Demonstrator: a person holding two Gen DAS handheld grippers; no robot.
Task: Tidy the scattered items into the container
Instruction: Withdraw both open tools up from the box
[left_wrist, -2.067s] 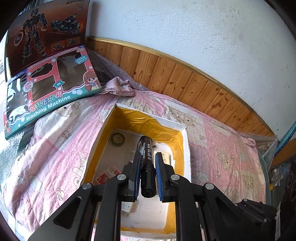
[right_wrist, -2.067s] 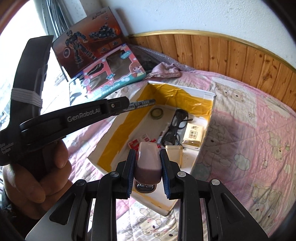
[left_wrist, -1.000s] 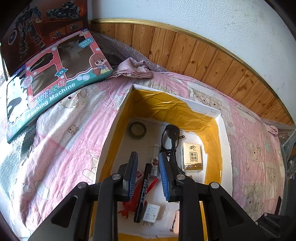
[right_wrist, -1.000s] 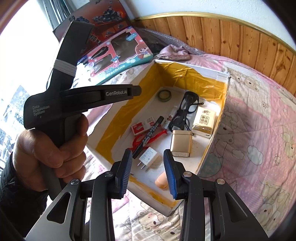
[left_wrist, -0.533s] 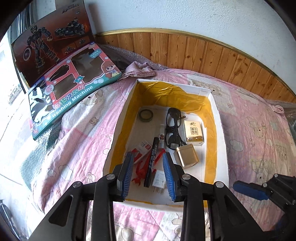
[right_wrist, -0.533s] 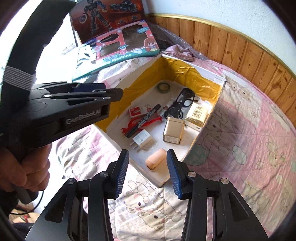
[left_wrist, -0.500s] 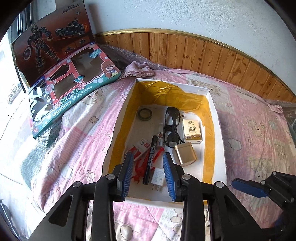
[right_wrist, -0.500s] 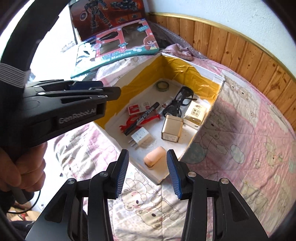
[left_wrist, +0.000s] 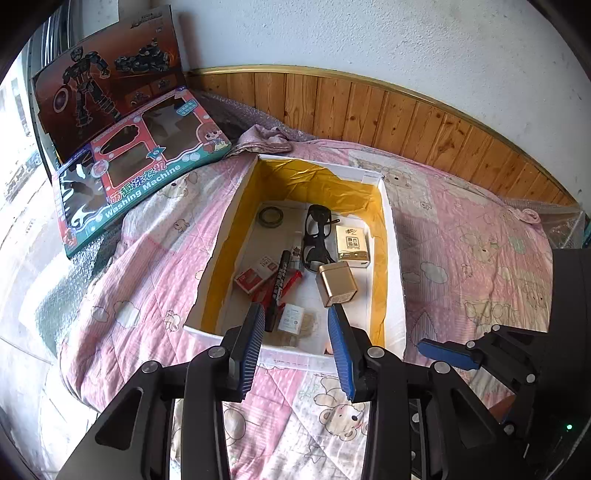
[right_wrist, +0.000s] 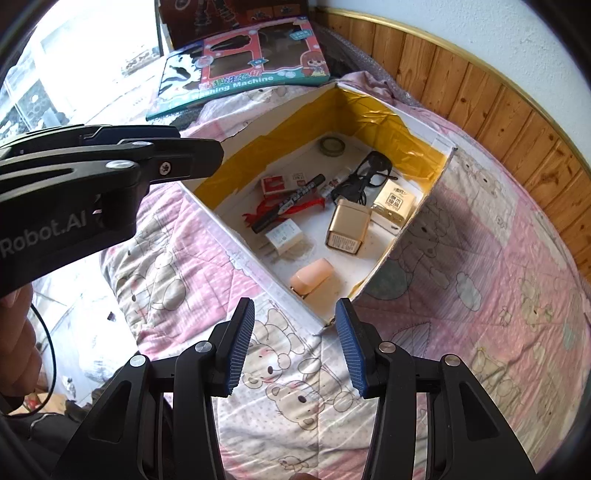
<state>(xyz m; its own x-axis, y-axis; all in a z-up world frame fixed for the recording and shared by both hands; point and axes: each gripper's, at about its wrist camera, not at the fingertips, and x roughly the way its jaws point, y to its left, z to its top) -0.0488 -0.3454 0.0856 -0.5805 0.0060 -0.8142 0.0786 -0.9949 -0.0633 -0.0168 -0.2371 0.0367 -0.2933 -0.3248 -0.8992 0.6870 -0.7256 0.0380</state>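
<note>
Both grippers have pulled back from the box (left_wrist: 391, 236); left gripper (left_wrist: 297, 345) and right gripper (right_wrist: 293, 345) gape empty; marker (left_wrist: 279, 284) lies inside.

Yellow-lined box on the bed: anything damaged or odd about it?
Yes. The white cardboard box with yellow lining has a ragged, torn left wall and a split near corner. The yellow lining is wrinkled. Contents lie jumbled but inside.

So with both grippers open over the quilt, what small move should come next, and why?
Probably just pull both back and stop: left gripper and right gripper are open and hold nothing, the marker and pink stapler lie in the box, and no loose item shows on the quilt.
</note>
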